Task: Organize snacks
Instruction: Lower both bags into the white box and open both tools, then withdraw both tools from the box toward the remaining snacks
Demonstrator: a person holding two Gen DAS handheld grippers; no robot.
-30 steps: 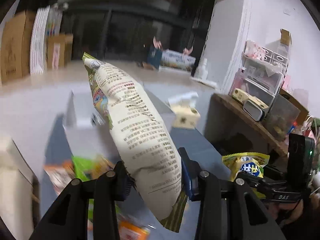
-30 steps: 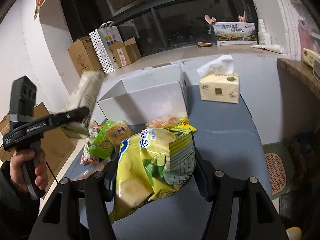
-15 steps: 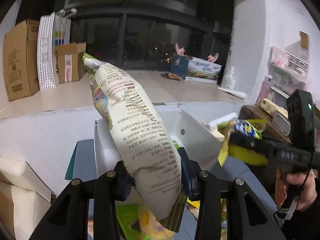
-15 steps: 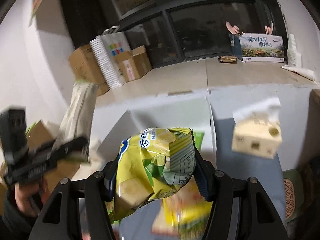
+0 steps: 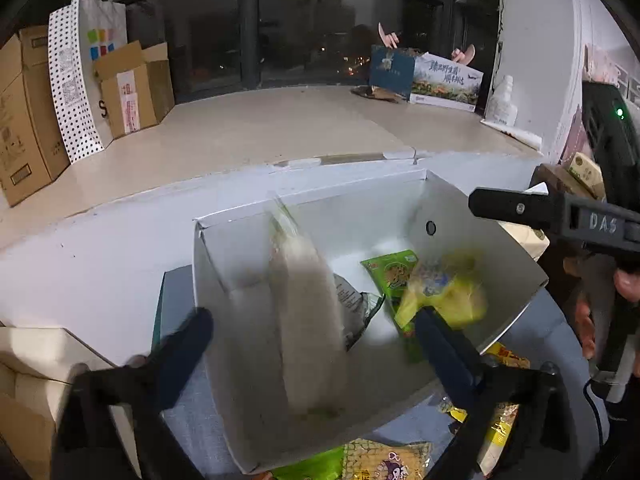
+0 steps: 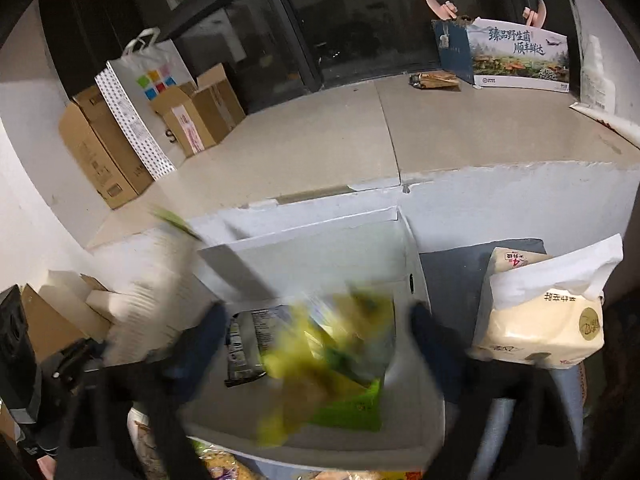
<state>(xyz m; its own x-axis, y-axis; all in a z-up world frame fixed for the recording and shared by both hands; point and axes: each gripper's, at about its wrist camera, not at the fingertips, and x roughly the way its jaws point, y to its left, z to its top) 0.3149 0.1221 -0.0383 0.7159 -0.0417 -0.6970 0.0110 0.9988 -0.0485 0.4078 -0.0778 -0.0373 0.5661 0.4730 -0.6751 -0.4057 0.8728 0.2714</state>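
An open white box (image 5: 472, 216) stands on the table below both grippers; it also shows in the right wrist view (image 6: 320, 252). My left gripper (image 5: 316, 332) is open, and the long white snack bag (image 5: 308, 320) is a blurred streak between its spread fingers, dropping into the box. My right gripper (image 6: 316, 332) is open, and the yellow chip bag (image 6: 320, 352) is blurred, falling into the box; it also shows in the left wrist view (image 5: 444, 288). A green packet (image 5: 390, 272) and a grey packet (image 6: 246, 344) lie inside the box.
More snack packets (image 5: 384, 460) lie on the table in front of the box. A tissue pack (image 6: 540, 316) stands right of the box. Cardboard boxes (image 5: 128, 88) and a dotted paper bag (image 5: 80, 72) stand on the ledge behind. The other handheld gripper (image 5: 560, 212) reaches in from the right.
Both grippers moved over the white box and opened. The white bag and the yellow chip bag left the fingers and are falling into the box.
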